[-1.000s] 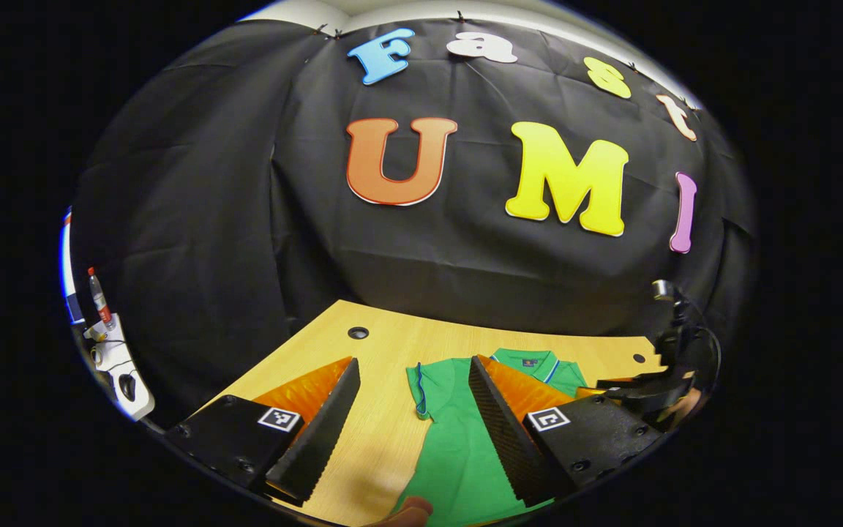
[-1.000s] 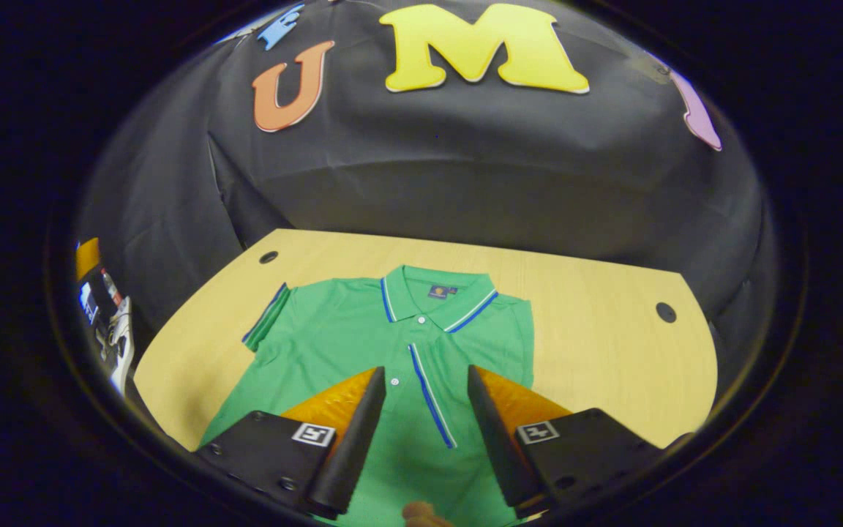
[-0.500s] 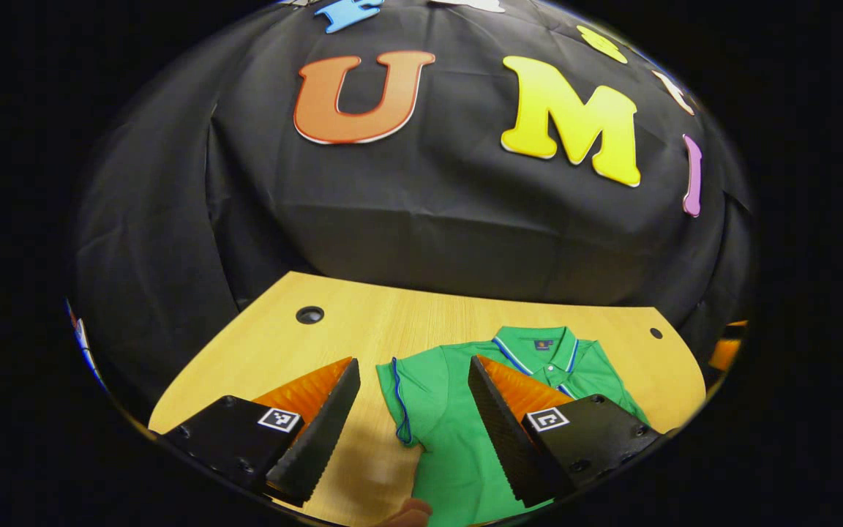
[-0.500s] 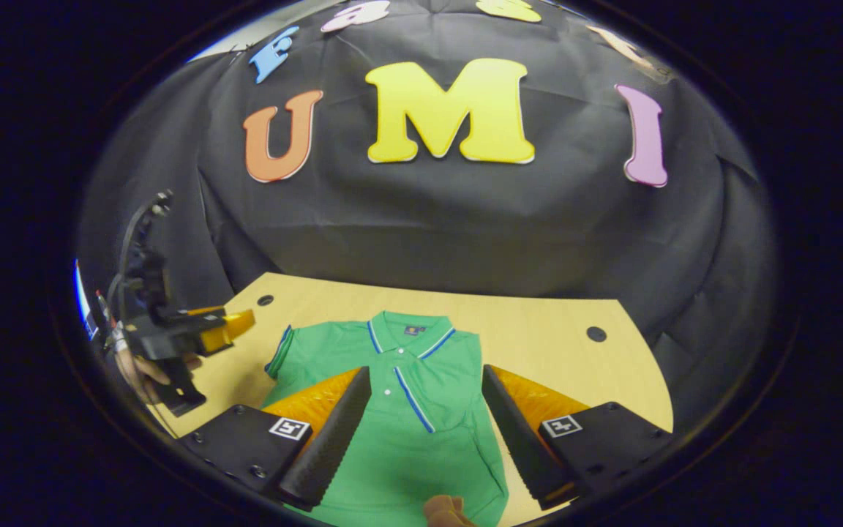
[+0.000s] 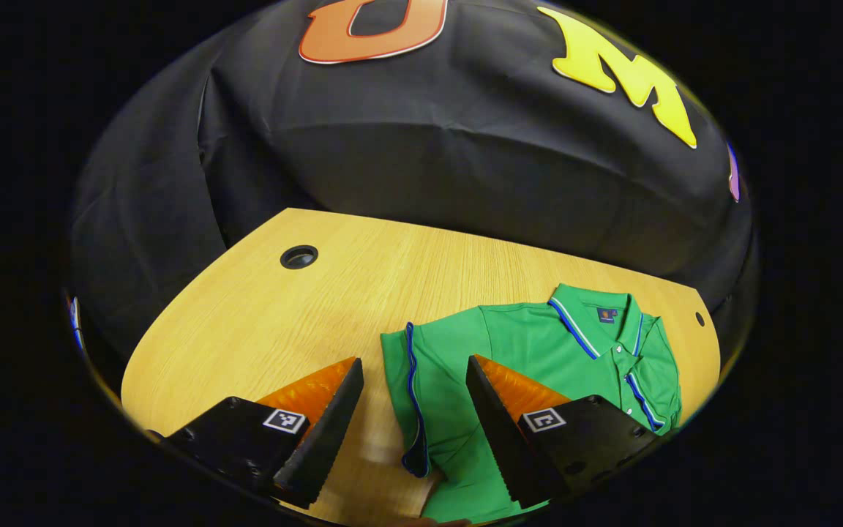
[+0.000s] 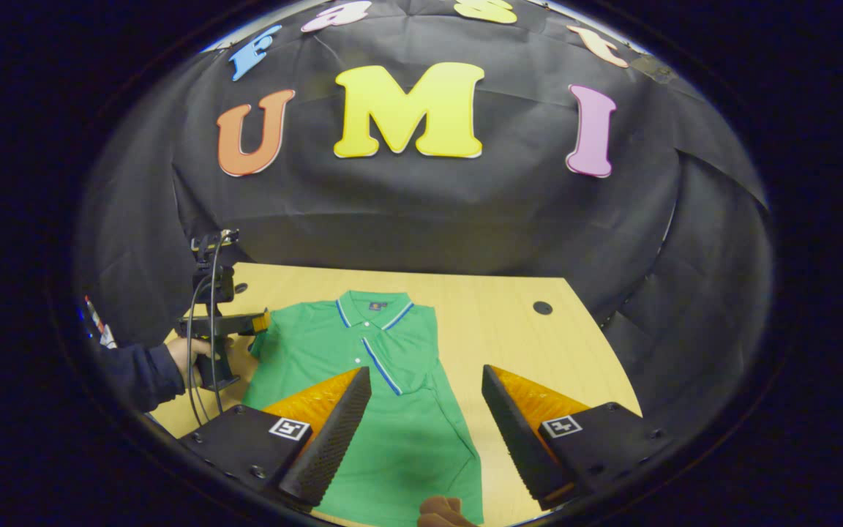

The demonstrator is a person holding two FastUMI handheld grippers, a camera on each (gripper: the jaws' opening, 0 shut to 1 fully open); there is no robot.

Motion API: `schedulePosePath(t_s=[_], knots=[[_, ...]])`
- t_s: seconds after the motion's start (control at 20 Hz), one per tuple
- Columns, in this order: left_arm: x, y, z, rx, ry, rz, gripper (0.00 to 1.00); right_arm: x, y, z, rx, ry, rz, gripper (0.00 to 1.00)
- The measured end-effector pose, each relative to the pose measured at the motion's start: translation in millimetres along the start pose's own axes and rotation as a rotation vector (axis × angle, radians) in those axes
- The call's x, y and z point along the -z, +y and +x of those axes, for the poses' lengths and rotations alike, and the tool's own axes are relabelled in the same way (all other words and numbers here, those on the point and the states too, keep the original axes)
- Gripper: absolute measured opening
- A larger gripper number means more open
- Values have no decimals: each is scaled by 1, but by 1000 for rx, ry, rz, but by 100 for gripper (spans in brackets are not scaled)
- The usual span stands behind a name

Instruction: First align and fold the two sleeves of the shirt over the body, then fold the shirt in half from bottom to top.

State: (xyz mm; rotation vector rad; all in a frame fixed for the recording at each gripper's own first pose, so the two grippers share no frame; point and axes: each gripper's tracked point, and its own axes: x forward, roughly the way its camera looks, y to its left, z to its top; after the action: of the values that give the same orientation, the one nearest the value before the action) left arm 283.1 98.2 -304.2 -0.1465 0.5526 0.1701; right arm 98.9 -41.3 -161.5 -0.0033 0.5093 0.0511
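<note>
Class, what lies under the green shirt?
The shirt lies flat on the wooden table, whose bare top shows all around it. Whether anything is hidden beneath the cloth cannot be seen; its right sleeve seems folded in.

The shirt (image 6: pixel 392 410) hem runs off at 6 o'clock; the left gripper (image 6: pixel 260 322) covers its sleeve at 9 o'clock.

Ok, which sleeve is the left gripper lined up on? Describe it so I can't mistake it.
On the wooden table lies a green shirt, collar toward the black wall. The sleeve is the flap at the shirt's outer edge, between the open left gripper's fingers. A blue stripe runs along its cuff, and it lies spread out on the table, not yet folded over the body.
</note>
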Motion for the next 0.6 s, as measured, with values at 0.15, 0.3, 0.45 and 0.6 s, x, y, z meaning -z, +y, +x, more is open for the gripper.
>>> schedulePosePath(t_s=[0.15, 0.3, 0.45, 0.6], knots=[[6, -10, 7, 21, 30, 5, 82, 11, -4, -2, 26, 42, 19, 99], [14, -10, 12, 16, 68, -17, 75, 14, -5, -4, 44, 49, 22, 95], [26, -9, 12, 11, 136, -47, 68, 18, -4, -8, 45, 56, 20, 99], [23, -6, 14, 14, 138, -31, 62, 16, 0, -11, 45, 54, 26, 99]])
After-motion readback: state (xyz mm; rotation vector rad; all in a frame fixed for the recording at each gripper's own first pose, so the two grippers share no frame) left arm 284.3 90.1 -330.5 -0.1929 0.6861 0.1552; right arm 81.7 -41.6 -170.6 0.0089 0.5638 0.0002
